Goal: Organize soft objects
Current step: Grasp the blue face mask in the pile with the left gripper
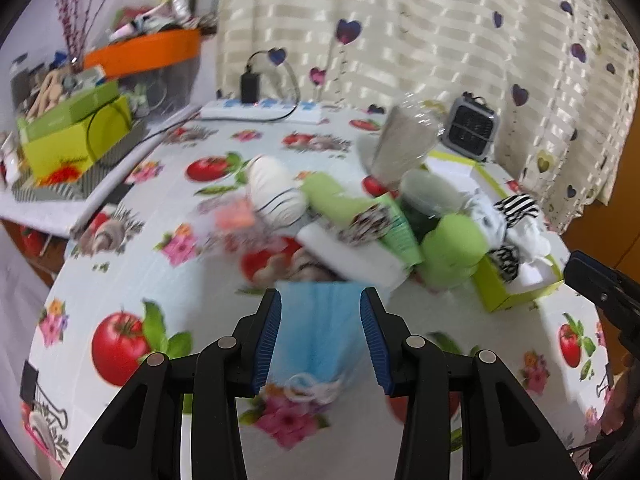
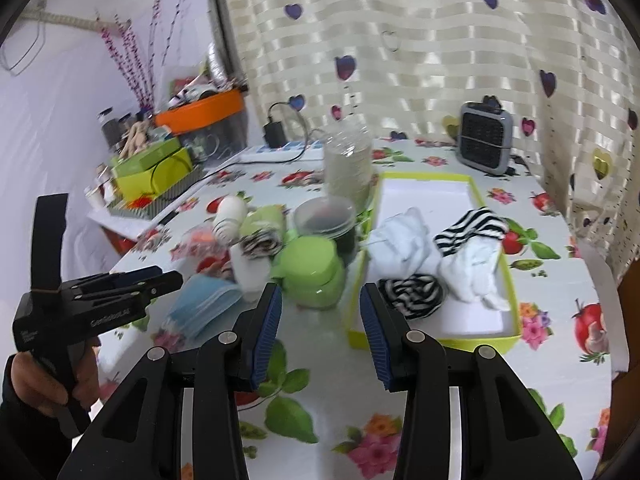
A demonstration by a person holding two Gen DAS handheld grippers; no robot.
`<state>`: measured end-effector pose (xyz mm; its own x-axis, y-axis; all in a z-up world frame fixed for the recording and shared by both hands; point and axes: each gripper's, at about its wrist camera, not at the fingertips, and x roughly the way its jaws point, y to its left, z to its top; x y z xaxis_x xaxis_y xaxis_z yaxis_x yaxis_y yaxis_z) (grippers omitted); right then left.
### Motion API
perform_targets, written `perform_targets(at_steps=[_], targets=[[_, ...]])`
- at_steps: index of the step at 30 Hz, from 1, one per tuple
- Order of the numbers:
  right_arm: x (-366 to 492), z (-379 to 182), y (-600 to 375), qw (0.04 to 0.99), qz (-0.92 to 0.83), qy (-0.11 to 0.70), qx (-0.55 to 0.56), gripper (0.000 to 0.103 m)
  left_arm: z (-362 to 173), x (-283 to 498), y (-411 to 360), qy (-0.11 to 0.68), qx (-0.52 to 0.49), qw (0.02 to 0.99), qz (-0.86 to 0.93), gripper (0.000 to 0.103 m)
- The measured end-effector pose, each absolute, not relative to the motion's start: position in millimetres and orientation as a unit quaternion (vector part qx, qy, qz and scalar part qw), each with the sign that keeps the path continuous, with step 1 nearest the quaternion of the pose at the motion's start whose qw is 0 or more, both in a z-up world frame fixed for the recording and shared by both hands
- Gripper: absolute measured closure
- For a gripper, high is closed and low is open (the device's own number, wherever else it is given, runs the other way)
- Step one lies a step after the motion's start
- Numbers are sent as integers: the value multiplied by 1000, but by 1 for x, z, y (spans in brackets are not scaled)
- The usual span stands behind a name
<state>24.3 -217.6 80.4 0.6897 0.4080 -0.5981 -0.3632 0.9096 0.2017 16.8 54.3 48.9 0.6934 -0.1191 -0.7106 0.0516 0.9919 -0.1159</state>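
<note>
Left gripper (image 1: pixel 320 336) points down at the table, jaws parted and nothing pressed between the blue pads; a stack of blue face masks (image 1: pixel 316 332) lies on the tablecloth (image 1: pixel 120 280) directly under the gap, white ear loops toward the camera. From the right wrist view the same gripper sits just above and beside the masks, with no contact evident, held by a hand (image 2: pixel 44 384) in a dark sleeve. Right gripper (image 2: pixel 320 332) also stands apart and empty, hovering over bare tablecloth between a lime green lidded tub (image 2: pixel 312 276) and the near edge of the lime green box (image 2: pixel 516 320). Box is shallow, white inside, on the right side of the table; it already contains a white cloth (image 2: pixel 404 240), a second white cloth (image 2: pixel 476 276), a black-and-white striped sock (image 2: pixel 472 232) and a rolled striped sock (image 2: pixel 412 292). Still outside the box, clustered left of it: white foam block (image 2: pixel 250 268) just beside the masks, a striped fabric piece (image 2: pixel 260 244) on top of it, a light green rolled cloth (image 2: pixel 264 216), a white striped ball (image 2: pixel 230 216), and a clear container with dark contents (image 2: pixel 326 220). A tall clear jar (image 2: pixel 348 164) stands behind that cluster. Small grey fan (image 2: pixel 486 142) at the back, by the curtain (image 2: pixel 400 20). Left wrist view is motion-blurred; fine details there are uncertain.
</note>
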Motion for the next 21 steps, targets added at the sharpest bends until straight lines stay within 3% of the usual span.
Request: perform_targets(at_steps=[21], targets=[[24,66,-183,902,247,353,9,61,5,38,44,448,-47,890,-72,62]])
